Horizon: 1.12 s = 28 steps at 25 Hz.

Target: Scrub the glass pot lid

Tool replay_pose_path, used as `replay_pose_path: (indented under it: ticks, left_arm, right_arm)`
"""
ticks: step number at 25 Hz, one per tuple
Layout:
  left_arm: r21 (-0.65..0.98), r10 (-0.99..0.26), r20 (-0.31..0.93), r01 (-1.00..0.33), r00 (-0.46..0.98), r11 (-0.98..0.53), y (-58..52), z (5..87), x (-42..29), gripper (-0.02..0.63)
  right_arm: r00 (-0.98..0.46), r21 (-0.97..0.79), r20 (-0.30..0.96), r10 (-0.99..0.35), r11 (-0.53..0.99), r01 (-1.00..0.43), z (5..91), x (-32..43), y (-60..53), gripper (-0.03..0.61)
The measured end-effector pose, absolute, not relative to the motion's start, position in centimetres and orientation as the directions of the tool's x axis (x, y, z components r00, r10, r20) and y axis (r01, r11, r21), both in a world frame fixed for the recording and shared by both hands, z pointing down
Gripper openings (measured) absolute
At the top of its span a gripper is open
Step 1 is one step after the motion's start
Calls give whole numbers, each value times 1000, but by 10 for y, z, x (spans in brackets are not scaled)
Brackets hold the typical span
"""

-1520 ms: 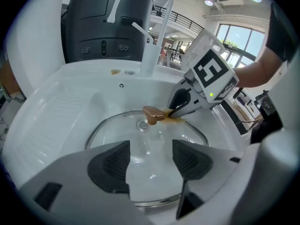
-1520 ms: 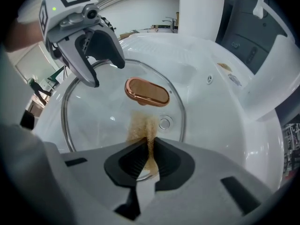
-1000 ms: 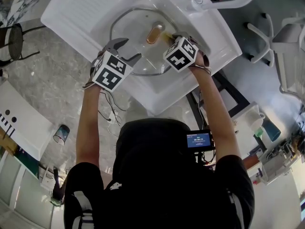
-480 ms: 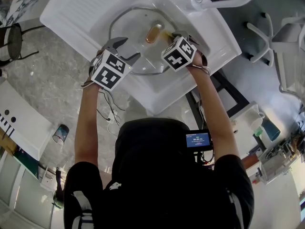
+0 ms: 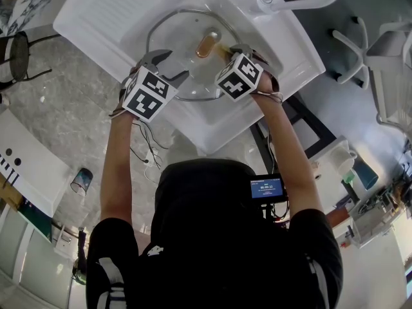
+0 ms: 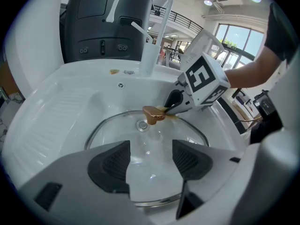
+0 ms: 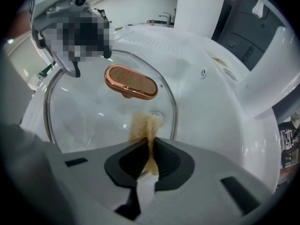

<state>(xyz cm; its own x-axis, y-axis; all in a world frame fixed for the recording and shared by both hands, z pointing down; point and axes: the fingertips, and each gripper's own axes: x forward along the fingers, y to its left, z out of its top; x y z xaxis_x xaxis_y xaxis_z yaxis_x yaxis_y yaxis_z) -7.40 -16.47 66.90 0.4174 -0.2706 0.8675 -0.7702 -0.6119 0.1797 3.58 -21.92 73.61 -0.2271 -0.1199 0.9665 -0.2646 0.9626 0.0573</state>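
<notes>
The white sink [image 5: 96,18] holds the glass pot lid [image 6: 117,130], which lies beneath the left gripper's [image 6: 149,161] parted, empty jaws. Its copper knob [image 7: 131,81] sits just beyond the right gripper [image 7: 150,161], which is clamped on a tan scrub pad [image 7: 146,128]. Unheld, the lid could skid under scrubbing.

One white sink [image 5: 96,19]. In the sink, one glass pot lid [image 5: 183,40] with one copper knob [image 5: 208,44]. At the sink's back edge, one white tap [image 5: 264,4]. Over the sink, two sets of tongs, left tongs [image 6: 151,150] and right tongs [image 7: 151,146], and one yellowish scrub pad [image 7: 146,125].
</notes>
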Motion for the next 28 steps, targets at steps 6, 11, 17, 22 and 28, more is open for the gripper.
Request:
replay_pose_path:
  ticks: [6,11,17,22,28]
  left_arm:
    - [181,-269,868,-769,418,-613,-165,669,-74,272]
    - [181,-267,868,-768,418,-615,-166,670,-74,272]
    - [183,-264,870,-769,417,-612,-166,670,-74,272]
    - [183,-262,870,-768,417,-614,-165,671,-75,272]
    - [188,-263,866,-764,425,-617,-165,670,-73,272]
  right_arm:
    - [-242,41,965,-99,971,-234,726,32,-206,15]
    - [-254,28,964,-83,977,-212,720,27,-195,15]
    - [-266,3,962,-59,978,-208,714,22,-187,15]
    - [-290,-25,957,-35,979,-201,707,15,-179,15]
    - [-300,-46,954,-18,978,-203,702,11,-174,15]
